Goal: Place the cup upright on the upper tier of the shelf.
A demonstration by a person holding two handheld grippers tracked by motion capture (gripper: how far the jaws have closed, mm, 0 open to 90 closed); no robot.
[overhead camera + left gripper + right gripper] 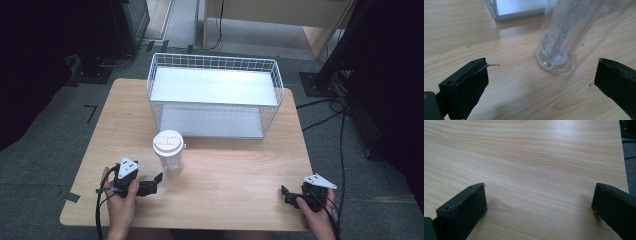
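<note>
Nearest the person, the left claw [150, 186] hovers low over the bench [225, 190] with its jaws spread wide and nothing between them, lined up on the cup [169, 152] that stands just beyond. Off at the near right corner, the right claw [287, 194] sits low too, jaws apart, well away from the cup and looking out over bare wood in its own view. Now the cup itself: a tall clear tumbler with a white lid, upright near the middle of the bench, a little toward the person's left, just in front of the wire rack [216, 95]. In the left gripper view its see-through wall [564, 32] rises right between the open jaws, with something pale and streaky inside, hard to make out. It looks light, thin-walled plastic, smooth and probably slippery, tall enough to tip if nudged near the top. Best bet is a squeeze across the body at mid-height or a bit lower, gentle enough not to crush the wall, and clear of the lid, which might pop off. Behind it, the two-tier rack waits with both shelves bare.
</note>
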